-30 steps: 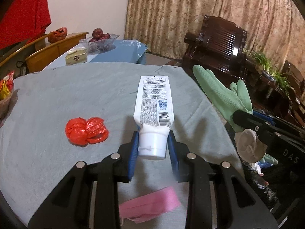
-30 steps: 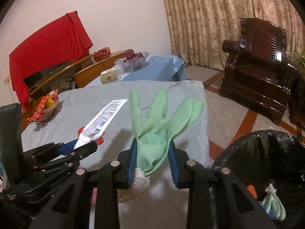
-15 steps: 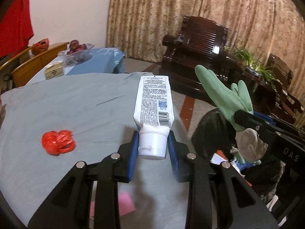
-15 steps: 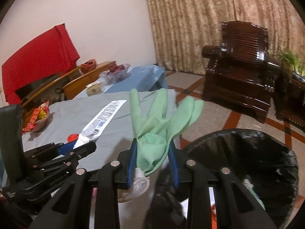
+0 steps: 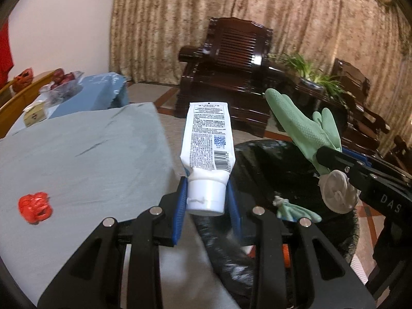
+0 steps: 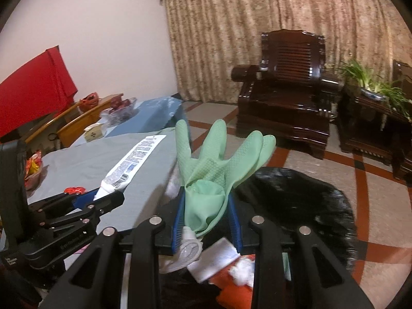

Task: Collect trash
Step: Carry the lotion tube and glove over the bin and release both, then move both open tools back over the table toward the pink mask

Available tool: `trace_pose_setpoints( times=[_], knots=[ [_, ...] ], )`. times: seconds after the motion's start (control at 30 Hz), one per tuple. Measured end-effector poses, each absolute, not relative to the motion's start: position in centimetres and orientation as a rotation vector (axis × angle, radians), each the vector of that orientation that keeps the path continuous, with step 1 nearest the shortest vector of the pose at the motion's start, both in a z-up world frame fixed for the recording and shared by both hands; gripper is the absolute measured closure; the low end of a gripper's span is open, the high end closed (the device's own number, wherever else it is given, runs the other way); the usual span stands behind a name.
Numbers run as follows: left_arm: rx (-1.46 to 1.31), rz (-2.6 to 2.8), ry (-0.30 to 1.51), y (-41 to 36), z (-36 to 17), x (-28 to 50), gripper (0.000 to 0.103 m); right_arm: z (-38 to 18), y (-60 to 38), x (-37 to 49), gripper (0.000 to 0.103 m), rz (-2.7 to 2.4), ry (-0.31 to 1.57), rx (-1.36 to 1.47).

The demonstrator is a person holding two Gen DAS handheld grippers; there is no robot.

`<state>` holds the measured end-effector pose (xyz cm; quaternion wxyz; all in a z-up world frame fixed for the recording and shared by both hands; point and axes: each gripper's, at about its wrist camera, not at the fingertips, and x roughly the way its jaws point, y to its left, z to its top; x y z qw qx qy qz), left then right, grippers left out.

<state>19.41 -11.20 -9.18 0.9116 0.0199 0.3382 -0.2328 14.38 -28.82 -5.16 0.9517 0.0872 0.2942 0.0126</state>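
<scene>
Green rubber glove pinched in the right gripper and white tube clamped by its cap in the left gripper, both look roughly over the black-lined trash bin, so next is just letting go.

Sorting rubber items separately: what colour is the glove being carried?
Pale mint green glove with a textured palm, clearest in the right wrist view.
</scene>
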Motion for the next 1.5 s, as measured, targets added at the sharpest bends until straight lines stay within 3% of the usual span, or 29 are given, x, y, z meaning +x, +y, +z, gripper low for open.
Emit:
trace_pose_setpoints(
  times=[0.77,0.83,0.9,1.03,1.1,1.13,1.17,1.3,1.5],
  knots=[
    [0.098,-0.647,0.724,-20.1,-12.5,19.5,0.073,-7.9,-35.9,12.6,0.072,-0.14,0.636,0.213],
    [0.092,-0.669,0.744,-20.4,-12.7,19.7,0.07,-8.1,-36.2,12.6,0.068,-0.151,0.642,0.21],
    [0.076,-0.681,0.751,-20.1,-12.9,20.0,0.055,-8.4,-36.4,12.6,0.066,-0.162,0.652,0.208],
    [0.07,-0.668,0.739,-19.2,-12.8,19.8,0.041,-8.5,-36.7,12.3,0.052,-0.175,0.647,0.203],
    [0.068,-0.648,0.728,-18.4,-12.7,19.8,0.033,-8.3,-36.6,12.1,0.036,-0.178,0.636,0.201],
    [0.066,-0.639,0.723,-18.0,-12.5,19.8,0.028,-8.3,-36.5,12.0,0.022,-0.18,0.63,0.199],
    [0.063,-0.622,0.711,-17.3,-12.3,19.7,0.022,-8.1,-36.3,11.9,0.017,-0.181,0.617,0.198],
    [0.061,-0.571,0.678,-15.0,-11.3,19.3,0.013,-7.5,-35.1,11.9,0.008,-0.153,0.589,0.175],
    [0.044,-0.491,0.652,-10.6,-10.0,19.0,0.012,-6.9,-32.5,12.4,0.006,-0.084,0.574,0.163]
  ],
)
